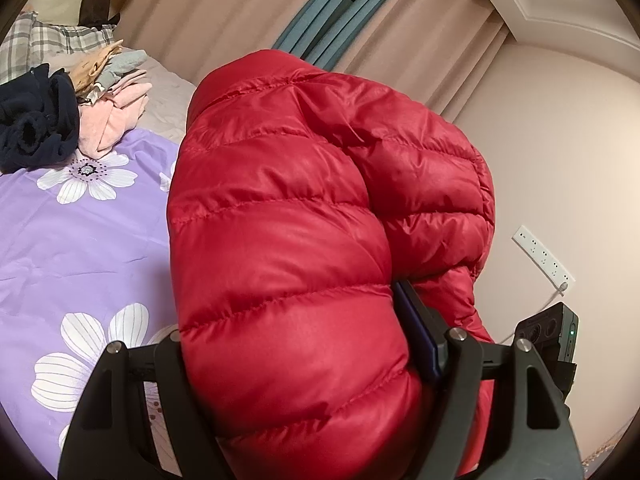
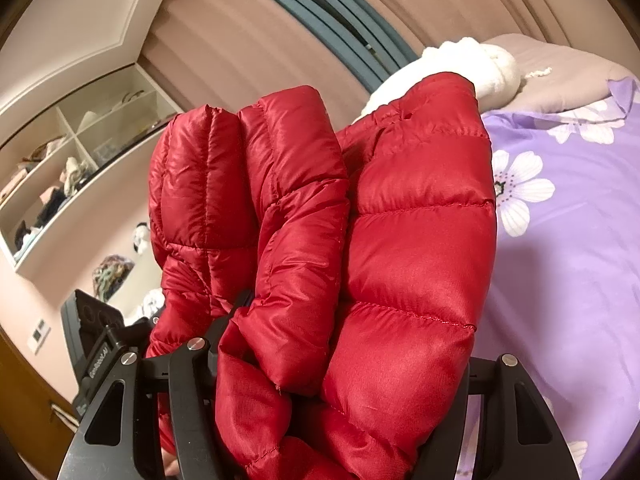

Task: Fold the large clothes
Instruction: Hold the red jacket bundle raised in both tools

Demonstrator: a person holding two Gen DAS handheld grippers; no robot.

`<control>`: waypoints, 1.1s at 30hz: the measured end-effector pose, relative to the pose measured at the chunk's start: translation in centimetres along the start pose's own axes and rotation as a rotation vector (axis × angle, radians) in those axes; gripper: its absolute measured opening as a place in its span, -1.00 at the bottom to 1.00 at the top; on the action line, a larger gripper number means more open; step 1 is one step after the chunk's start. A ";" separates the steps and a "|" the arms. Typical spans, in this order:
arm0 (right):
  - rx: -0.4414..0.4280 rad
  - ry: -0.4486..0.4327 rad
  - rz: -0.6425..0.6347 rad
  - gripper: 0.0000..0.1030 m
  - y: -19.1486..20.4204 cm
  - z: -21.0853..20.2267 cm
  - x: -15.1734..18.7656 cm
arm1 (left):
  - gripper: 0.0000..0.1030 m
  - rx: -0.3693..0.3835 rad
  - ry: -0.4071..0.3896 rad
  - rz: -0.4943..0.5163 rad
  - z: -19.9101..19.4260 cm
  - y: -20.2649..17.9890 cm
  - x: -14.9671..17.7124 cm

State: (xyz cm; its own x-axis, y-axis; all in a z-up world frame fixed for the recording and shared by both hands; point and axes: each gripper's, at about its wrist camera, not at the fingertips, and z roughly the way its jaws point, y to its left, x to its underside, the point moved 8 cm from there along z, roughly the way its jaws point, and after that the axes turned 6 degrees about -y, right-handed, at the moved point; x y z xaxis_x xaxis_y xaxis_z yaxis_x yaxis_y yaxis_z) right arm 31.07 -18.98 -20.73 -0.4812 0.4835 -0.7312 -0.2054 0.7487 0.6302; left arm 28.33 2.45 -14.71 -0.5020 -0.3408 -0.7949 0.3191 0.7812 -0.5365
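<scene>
A red quilted puffer jacket [image 1: 288, 240] fills the left wrist view, bunched and held up above the purple flowered bed cover [image 1: 80, 240]. My left gripper [image 1: 296, 344] is shut on a thick fold of it; only the right finger [image 1: 416, 332] shows, the left one is hidden by fabric. In the right wrist view the same jacket [image 2: 380, 240] hangs in several folds. My right gripper [image 2: 344, 364] is shut on it, with the jacket bulging between and over the fingers, and the fingertips are hidden.
A pile of dark blue, pink and tan clothes [image 1: 72, 112] lies on the bed at the far left. A white fluffy garment [image 2: 460, 68] lies near the pillow. A wall power strip [image 1: 544, 254] and open shelves [image 2: 72, 168] are beside the bed.
</scene>
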 end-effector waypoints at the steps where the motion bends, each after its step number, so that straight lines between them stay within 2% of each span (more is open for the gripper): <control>1: 0.003 -0.001 0.000 0.26 0.0 0.0 0.0 | 0.48 0.000 -0.001 -0.003 -0.1 -0.1 0.1; 33: 0.007 0.004 -0.049 0.26 0.3 0.2 -0.3 | 0.49 -0.003 -0.040 -0.014 -1.8 0.4 -0.2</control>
State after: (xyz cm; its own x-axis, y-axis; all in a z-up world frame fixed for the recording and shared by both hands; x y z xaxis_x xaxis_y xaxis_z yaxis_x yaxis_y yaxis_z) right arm 31.26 -18.83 -20.40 -0.4746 0.4444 -0.7598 -0.2223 0.7746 0.5920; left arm 27.14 3.79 -14.22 -0.4743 -0.3725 -0.7977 0.3098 0.7775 -0.5473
